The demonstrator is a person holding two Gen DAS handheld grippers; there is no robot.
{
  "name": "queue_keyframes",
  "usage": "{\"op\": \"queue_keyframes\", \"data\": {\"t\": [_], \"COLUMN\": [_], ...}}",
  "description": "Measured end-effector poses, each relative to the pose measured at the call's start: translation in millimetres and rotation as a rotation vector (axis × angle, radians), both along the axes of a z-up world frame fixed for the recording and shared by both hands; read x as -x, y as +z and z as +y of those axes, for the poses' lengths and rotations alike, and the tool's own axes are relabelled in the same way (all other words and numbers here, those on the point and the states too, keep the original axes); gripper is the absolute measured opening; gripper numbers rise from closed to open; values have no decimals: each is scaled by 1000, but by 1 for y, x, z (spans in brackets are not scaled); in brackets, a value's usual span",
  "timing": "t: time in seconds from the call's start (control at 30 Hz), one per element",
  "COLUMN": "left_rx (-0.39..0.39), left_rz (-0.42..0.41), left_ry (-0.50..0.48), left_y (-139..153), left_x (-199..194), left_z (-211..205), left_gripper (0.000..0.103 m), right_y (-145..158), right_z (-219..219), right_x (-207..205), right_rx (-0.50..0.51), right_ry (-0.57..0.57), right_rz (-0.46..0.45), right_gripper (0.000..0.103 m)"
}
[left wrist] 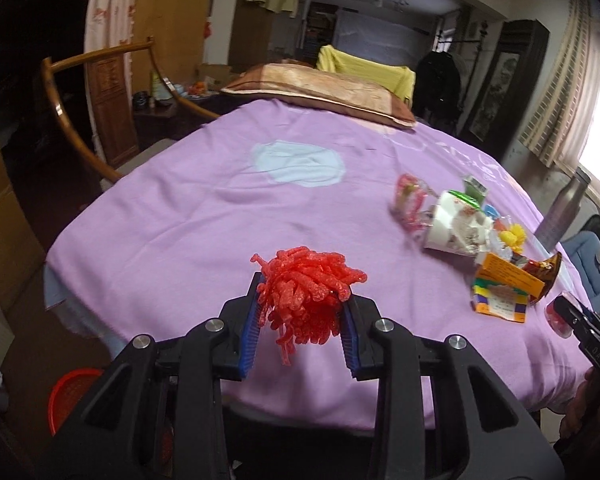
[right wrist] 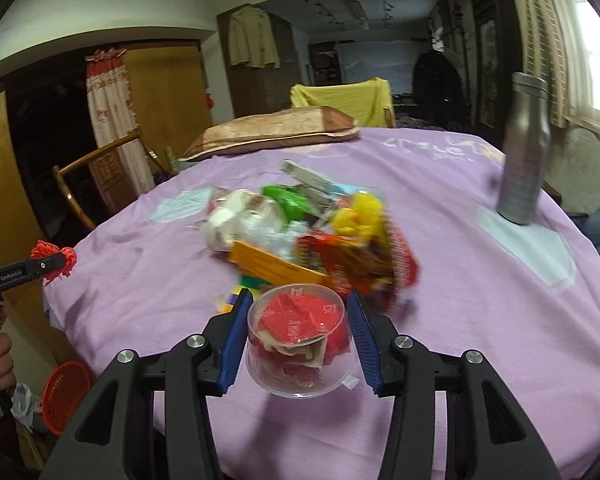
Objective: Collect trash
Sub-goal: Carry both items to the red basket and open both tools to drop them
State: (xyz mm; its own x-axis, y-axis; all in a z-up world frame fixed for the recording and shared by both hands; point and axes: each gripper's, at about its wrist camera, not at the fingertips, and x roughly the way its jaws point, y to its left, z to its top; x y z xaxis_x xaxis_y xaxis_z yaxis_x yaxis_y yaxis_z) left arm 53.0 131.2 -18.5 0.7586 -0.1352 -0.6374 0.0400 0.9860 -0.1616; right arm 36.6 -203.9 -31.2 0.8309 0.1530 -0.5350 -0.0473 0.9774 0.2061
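Both grippers gripping trash.

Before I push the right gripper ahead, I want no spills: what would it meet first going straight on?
Holding the clear cup, the right gripper would likely run first into the orange carton at the near edge of the trash pile, though blur leaves depth uncertain.

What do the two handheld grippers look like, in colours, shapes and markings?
Both are alike. The left gripper and the right gripper have black angular plastic arms joined by round silver bolts. Each of the fingers carries a ribbed blue pad on its inner face. From the side, the left gripper's black body bears small white lettering. No cables or sleeves show.
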Motion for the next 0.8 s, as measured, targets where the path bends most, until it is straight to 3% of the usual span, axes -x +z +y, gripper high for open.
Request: {"op": "queue_keyframes", "data": {"t": [0.27,0.57,0.6,0.63,0.67,0.7,0.8], "left_rx": [20,-35,-39,-43,-46,-45,-58], "left_rz": [80,274,305,332,364,373,344], "left_ry": [152,257,269,281,301,317,378], "left_y": [-24,-77,-87,-94,-103,-107,-109], "left_x": [24,56,61,66,72,75,87], "left_z": [98,195,205,213,222,227,247], "left_gripper": [35,37,39,49,66,73,83], "right_y": [19,32,32,31,30,28,24], "right_z": [94,233,247,260,276,286,318], "right_x": [-26,-37,-36,-36,-34,-35,-29], "right_rx": [23,82,86,89,94,99,117], "right_ry": [211,510,541,571,604,628,698], "right_rz": [0,44,52,61,76,89,118], "right_gripper": [48,48,48,48,48,48,48]}}
